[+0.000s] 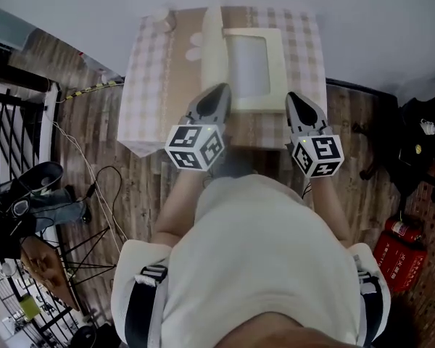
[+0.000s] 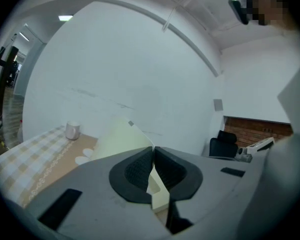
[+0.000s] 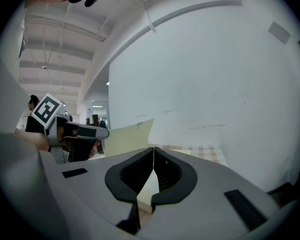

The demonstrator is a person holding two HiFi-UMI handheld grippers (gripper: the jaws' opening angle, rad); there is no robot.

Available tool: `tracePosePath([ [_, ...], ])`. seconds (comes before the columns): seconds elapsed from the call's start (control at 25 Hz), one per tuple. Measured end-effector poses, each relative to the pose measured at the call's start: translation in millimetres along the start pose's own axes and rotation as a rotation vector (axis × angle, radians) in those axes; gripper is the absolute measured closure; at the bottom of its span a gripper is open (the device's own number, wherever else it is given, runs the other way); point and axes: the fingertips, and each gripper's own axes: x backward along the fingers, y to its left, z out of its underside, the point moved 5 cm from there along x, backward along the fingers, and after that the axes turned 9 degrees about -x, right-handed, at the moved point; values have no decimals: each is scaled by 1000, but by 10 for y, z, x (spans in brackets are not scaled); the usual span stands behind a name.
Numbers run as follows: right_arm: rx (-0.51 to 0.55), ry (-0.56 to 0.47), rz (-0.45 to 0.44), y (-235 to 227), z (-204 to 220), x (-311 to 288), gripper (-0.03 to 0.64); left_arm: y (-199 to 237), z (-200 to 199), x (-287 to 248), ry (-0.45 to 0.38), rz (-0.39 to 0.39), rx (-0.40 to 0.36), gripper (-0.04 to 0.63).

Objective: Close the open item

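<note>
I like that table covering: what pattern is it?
Beige-and-white checks on the tablecloth, clearest in the head view.

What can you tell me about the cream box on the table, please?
The cream box looks like cardboard: a shallow rectangular tray with a wide rim, open, its lid standing up along its left side. It sits on the checked tablecloth. The left hand-held gripper and right hand-held gripper, both shut, reach its near corners; actual grip unclear.
</note>
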Motion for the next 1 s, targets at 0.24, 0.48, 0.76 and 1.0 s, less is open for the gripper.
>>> tracePosePath([
  [0.24, 16, -12, 75, -238, -40, 72, 615, -351, 214, -313, 70, 150, 0, 583],
  [0.48, 31, -9, 126, -469, -72, 13, 615, -599, 438, -583, 145, 249, -28, 581],
  [0.76, 31, 11, 141, -699, -135, -204, 615, -802, 666, -807, 240, 330, -56, 581],
  [1.0, 68, 74, 101, -784, -142, -600, 615, -888, 855, -947, 303, 386, -78, 581],
])
